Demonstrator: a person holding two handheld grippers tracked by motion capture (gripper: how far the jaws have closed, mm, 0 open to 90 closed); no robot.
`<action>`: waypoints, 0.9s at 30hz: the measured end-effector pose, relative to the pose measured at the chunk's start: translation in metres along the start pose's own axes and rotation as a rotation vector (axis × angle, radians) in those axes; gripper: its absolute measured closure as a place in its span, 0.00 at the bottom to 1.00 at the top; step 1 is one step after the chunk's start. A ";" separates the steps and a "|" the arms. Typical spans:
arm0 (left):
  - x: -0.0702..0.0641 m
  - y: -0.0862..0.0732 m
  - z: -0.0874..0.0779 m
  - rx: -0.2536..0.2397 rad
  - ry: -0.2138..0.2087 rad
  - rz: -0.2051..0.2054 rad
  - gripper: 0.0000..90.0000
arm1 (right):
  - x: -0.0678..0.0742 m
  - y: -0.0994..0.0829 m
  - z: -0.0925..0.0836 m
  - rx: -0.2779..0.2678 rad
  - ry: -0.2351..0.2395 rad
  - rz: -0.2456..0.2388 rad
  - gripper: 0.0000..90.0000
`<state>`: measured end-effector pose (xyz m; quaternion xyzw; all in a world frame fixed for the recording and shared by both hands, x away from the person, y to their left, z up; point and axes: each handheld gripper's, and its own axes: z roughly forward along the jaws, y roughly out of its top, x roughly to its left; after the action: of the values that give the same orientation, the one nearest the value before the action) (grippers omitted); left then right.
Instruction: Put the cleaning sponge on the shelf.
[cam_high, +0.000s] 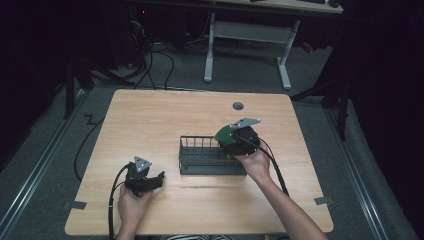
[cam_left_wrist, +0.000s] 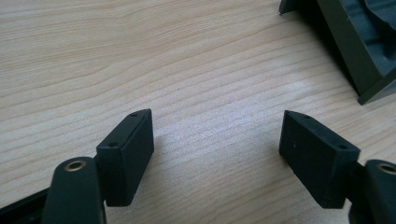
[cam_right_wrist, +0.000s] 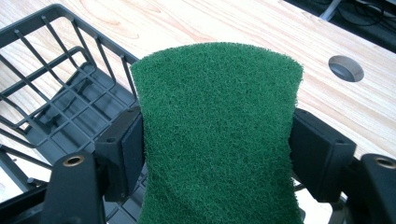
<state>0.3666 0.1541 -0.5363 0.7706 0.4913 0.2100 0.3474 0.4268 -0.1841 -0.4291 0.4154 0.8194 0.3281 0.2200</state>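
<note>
A green scouring sponge (cam_right_wrist: 219, 135) is pinched between the jaws of my right gripper (cam_right_wrist: 217, 151), which is shut on it. That gripper (cam_high: 239, 139) hangs over the right end of a dark wire basket (cam_high: 200, 159) in the middle of the wooden table (cam_high: 150, 120); the sponge (cam_high: 223, 132) shows as a green edge at the gripper's left. The basket's bars and floor (cam_right_wrist: 56, 107) lie below and left of the sponge. My left gripper (cam_high: 150, 181) rests low near the table's front left, open, with bare wood between its jaws (cam_left_wrist: 217, 140).
A round grey cable hole (cam_high: 238, 106) sits in the table near its far edge (cam_right_wrist: 345, 68). A corner of the basket (cam_left_wrist: 359, 51) lies to the upper right of the left gripper. Beyond the table stand a white desk frame (cam_high: 250, 40) and loose cables on the floor.
</note>
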 end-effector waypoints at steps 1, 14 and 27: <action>0.000 0.000 0.000 0.000 0.000 0.000 0.30 | 0.000 0.000 0.000 0.004 0.003 -0.006 0.30; 0.000 0.000 0.000 0.000 0.000 0.000 0.30 | 0.002 -0.007 -0.003 0.018 0.011 -0.009 0.30; 0.000 0.000 0.000 0.000 0.000 0.000 0.30 | 0.001 -0.014 -0.001 0.065 0.034 -0.013 0.30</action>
<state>0.3665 0.1540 -0.5363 0.7705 0.4914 0.2101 0.3474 0.4178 -0.1894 -0.4382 0.4113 0.8359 0.3070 0.1945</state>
